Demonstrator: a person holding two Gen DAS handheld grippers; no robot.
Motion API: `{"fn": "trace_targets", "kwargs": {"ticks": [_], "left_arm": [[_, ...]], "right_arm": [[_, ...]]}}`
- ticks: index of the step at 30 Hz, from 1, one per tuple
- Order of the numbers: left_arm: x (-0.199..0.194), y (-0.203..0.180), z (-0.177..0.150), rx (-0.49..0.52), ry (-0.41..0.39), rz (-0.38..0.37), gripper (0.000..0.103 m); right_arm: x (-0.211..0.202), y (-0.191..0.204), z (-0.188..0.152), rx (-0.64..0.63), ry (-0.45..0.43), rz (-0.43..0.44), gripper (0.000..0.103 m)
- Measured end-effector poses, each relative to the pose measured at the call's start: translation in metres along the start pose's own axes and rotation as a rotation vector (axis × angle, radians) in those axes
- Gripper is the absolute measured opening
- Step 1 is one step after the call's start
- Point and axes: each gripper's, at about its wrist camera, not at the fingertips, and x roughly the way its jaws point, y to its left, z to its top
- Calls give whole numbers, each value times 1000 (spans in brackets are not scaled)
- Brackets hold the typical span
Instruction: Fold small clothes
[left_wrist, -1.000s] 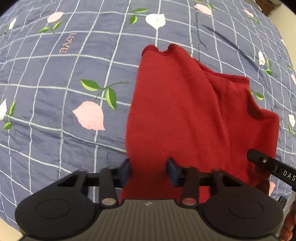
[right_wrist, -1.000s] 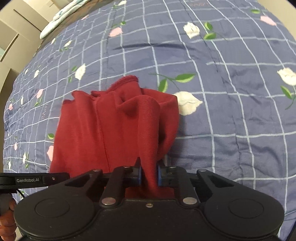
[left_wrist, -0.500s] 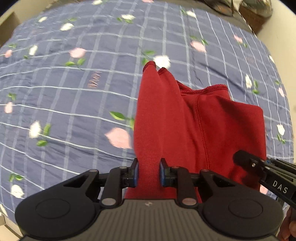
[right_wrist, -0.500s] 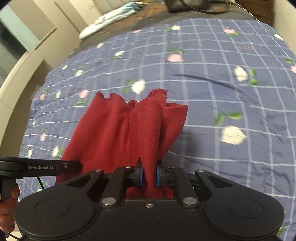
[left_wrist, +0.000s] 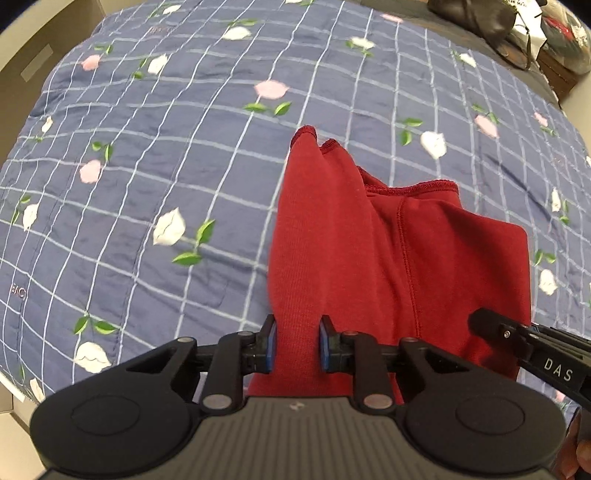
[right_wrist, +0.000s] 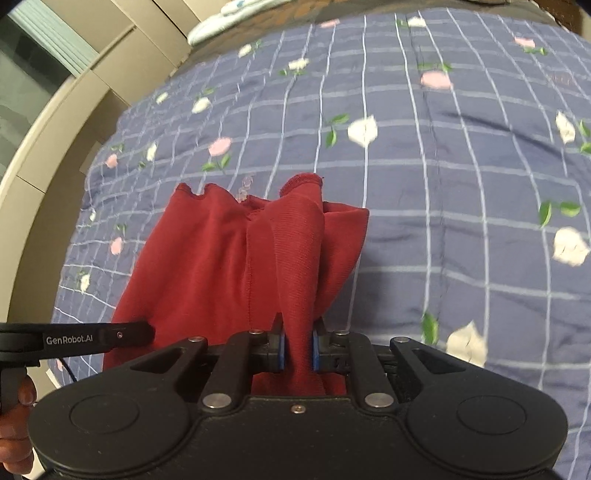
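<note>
A small red knit garment hangs between both grippers above the blue floral bedspread. My left gripper is shut on the garment's left near edge, with fabric pinched between its blue pads. In the right wrist view the same red garment hangs bunched in folds, and my right gripper is shut on a gathered ridge at its right near edge. Its far hem droops toward the bed. The other gripper's black body shows at each view's edge: right gripper, left gripper.
The bedspread fills both views. Dark bags and clutter sit past the bed's far right corner. Beige cabinet fronts and a light folded cloth lie beyond the bed's left side. A hand grips the left handle.
My left gripper closed on the garment's edge. Both grippers rose, lifting the red garment off the bedspread, so more of the bed and room shows now.
</note>
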Motion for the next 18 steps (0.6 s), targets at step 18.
{"fn": "trace_targets", "kwargs": {"ticks": [18], "left_arm": [[38,21,-24,65,82,22,45]], "right_arm": [[20,-11,-24,110,41,-159,34]]}}
